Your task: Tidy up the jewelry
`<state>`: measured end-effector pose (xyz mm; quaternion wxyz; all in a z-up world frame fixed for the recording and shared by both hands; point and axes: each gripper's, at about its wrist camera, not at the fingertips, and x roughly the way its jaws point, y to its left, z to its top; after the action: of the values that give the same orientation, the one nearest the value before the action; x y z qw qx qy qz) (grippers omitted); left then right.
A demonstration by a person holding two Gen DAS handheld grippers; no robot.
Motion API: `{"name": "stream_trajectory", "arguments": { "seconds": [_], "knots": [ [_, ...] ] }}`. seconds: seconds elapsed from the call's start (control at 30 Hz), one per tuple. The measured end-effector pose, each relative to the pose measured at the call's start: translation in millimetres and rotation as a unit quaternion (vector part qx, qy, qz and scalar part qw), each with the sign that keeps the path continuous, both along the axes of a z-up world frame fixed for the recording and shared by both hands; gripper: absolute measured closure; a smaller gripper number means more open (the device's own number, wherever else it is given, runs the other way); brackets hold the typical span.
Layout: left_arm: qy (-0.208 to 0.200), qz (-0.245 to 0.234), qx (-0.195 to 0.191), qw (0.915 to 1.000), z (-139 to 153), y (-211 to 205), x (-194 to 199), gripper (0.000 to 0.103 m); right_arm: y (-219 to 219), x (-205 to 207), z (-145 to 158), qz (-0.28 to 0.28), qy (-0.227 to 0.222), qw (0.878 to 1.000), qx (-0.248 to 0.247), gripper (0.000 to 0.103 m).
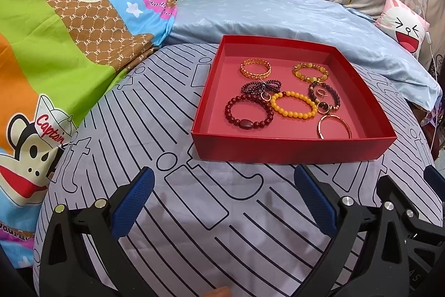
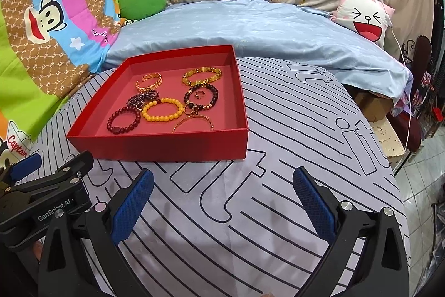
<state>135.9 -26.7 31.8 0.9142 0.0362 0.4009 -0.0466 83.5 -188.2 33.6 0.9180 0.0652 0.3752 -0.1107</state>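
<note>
Shallow square red cardboard box (image 1: 292,149) on grey line-printed bed sheet (image 1: 194,213), walls matte, floor pinkish. Inside: dark red round-bead bracelet (image 1: 249,114), glossy yellow bead bracelet (image 1: 294,105), woven gold bangle (image 1: 256,68), amber bead bracelet (image 1: 310,72), thin open gold bangle (image 1: 333,127). Left gripper (image 1: 222,202) and right gripper (image 2: 222,202) short of box, blue textured fingers (image 2: 130,208) spread wide, holding nothing.

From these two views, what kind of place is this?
Most likely a bedroom, with the work done on a bed. The red tray of bracelets sits on a striped sheet, beside a light blue quilt and a cartoon cushion.
</note>
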Motion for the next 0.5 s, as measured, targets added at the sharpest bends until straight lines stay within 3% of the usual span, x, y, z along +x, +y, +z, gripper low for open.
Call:
{"name": "stream_trajectory", "arguments": {
  "seconds": [0.5],
  "knots": [
    [-0.001, 0.001, 0.001, 1.0000, -1.0, 1.5, 1.0, 0.007, 1.3, 0.7, -4.6, 0.003, 0.013, 1.000, 0.006, 0.006]
  ]
}}
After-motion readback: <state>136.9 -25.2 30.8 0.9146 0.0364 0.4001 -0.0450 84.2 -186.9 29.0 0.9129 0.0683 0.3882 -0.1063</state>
